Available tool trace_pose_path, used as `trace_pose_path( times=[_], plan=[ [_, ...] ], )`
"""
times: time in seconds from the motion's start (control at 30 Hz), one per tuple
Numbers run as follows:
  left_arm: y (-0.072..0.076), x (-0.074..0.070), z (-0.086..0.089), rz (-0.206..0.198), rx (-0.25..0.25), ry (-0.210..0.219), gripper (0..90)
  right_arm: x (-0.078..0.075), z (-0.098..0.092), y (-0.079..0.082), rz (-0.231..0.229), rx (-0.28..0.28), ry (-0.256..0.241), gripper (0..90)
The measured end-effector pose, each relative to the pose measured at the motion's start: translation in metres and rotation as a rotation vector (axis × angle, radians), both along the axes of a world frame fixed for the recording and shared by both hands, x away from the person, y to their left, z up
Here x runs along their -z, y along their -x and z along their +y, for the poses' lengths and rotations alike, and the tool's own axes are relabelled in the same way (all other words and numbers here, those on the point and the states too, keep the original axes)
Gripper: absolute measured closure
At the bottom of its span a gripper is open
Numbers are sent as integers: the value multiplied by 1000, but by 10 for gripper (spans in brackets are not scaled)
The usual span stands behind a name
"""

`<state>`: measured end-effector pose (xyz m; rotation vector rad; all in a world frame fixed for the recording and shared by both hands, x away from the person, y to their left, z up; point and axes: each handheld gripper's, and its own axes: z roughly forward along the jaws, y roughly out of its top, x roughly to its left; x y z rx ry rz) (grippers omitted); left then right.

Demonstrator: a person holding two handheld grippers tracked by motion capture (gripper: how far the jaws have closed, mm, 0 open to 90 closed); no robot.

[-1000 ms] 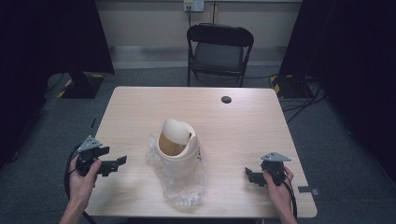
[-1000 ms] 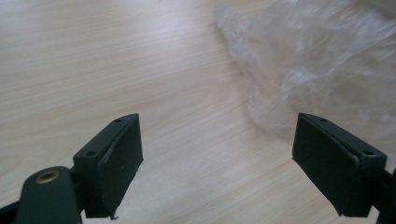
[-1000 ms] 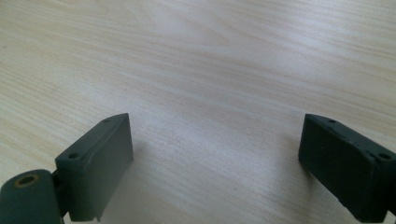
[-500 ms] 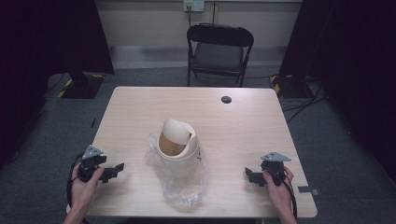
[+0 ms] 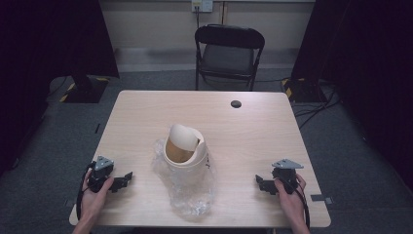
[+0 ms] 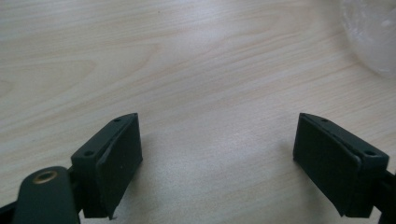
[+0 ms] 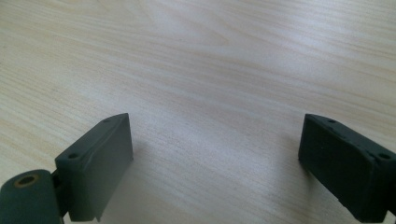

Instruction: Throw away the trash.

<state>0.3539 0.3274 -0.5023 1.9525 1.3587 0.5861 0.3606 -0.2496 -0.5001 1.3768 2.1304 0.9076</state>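
Since a second ago, the left gripper (image 5: 127,176) has slid down toward the lower left corner of the high view, away from the small cream bin (image 5: 184,152); the right gripper (image 5: 259,182) sits unchanged at lower right. Both stand with jaws spread wide over bare table (image 5: 272,126), gripping nothing. Centre frame, the bin rests on its crumpled clear bag (image 5: 187,192), untouched. Bagging work looks not yet begun.

The clear plastic bag (image 6: 373,37) is cut off at the top right corner of the left gripper view, blurred there. From above, the bin (image 5: 185,151) hides part of it, and the small dark disc (image 5: 236,104) on the table is too small to identify.
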Motion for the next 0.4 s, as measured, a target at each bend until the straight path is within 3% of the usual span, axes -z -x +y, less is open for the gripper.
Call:
trace_pose_path(
  times=[0.4],
  plan=[
    [-1, 0, -2, 11, -26, -18, 105, 0, 0, 0, -1, 0, 1, 90]
  ],
)
